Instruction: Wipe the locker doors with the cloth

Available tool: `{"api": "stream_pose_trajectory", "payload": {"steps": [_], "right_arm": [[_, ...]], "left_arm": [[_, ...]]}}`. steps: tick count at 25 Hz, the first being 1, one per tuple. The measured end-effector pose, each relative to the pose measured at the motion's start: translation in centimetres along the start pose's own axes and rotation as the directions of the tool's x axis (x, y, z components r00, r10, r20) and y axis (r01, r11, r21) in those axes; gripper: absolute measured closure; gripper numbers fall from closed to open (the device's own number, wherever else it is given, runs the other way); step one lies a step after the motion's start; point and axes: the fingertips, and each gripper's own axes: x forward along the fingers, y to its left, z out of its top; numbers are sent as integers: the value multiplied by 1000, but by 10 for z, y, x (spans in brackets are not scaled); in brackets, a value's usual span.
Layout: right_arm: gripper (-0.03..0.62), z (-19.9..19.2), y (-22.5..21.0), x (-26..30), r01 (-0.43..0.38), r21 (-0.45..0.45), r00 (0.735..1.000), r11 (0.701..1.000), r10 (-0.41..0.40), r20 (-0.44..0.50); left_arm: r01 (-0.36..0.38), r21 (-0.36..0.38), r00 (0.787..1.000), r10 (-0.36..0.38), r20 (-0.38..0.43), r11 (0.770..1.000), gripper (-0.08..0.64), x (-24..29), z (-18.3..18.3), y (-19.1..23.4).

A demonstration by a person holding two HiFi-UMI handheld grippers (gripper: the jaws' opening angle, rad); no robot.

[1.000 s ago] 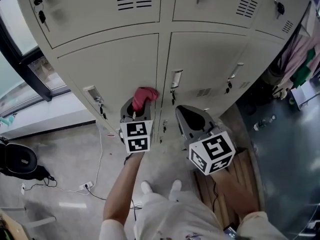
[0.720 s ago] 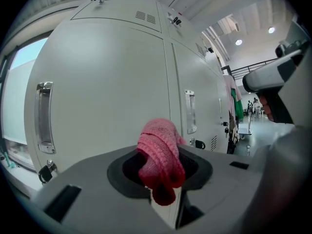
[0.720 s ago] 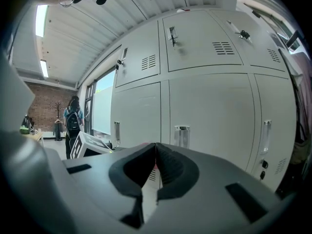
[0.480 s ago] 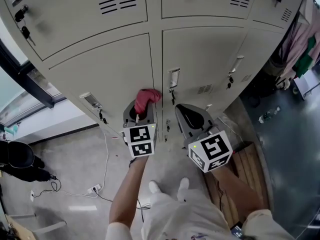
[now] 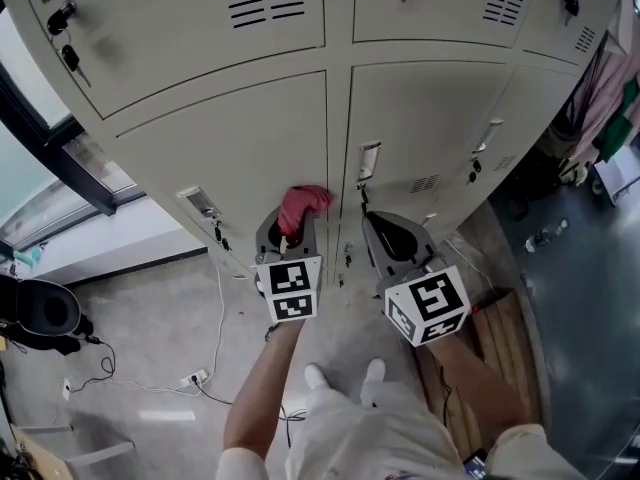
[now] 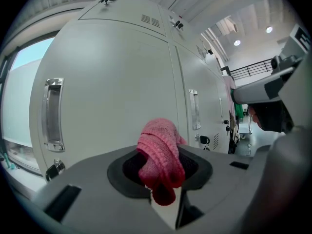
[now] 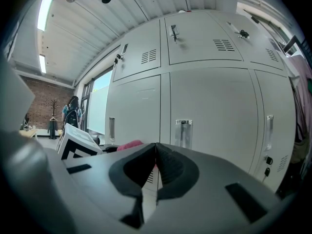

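Note:
A pink-red knitted cloth point(image 5: 302, 206) sticks out of my left gripper point(image 5: 291, 230), which is shut on it; in the left gripper view the cloth point(image 6: 160, 159) bunches up between the jaws. It sits close to the lower left locker door point(image 5: 240, 148), near the seam between two doors. My right gripper point(image 5: 385, 230) is shut with nothing in it, its jaws meeting in the right gripper view point(image 7: 155, 150), and it points at the lower middle locker door point(image 5: 430, 118). The cloth point(image 7: 129, 145) shows as a pink lump to its left.
Beige lockers fill the view, with recessed handles point(image 5: 368, 160) and keys hanging in locks point(image 5: 70, 58). A window frame point(image 5: 60, 158) stands at left. Cables and a socket point(image 5: 195, 378) lie on the floor. Wooden boards point(image 5: 480, 338) lie at right, clothes point(image 5: 615, 98) hang far right.
Both grippers have shifted slightly right and a little lower in the head view while the view drifted; the cloth stays held in the left gripper near the door seam.

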Motion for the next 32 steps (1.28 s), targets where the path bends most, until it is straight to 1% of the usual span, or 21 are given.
{"api": "stream_pose_trajectory", "payload": {"steps": [8, 17, 19, 22, 27, 32], "right_arm": [[584, 0, 25, 14, -25, -1, 1000, 1000, 25, -3], [584, -1, 62, 36, -67, -2, 998, 998, 67, -8], [584, 0, 70, 41, -81, 0, 997, 997, 81, 4], [584, -2, 86, 44, -103, 30, 994, 994, 102, 37], [584, -10, 95, 51, -107, 55, 994, 993, 106, 28], [584, -18, 88, 51, -100, 65, 995, 993, 100, 16]], "left_arm": [[-46, -15, 999, 46, 0, 999, 443, -17, -17, 34], [-117, -33, 993, 117, 2, 993, 443, -39, -37, 79], [-125, -32, 992, 125, 3, 992, 443, -43, -39, 87], [-144, -18, 990, 144, -4, 989, 443, -53, -46, 100], [-151, -8, 989, 151, -5, 989, 445, -56, -53, 103], [-172, -18, 985, 172, -7, 985, 443, -52, -58, 105]]}}
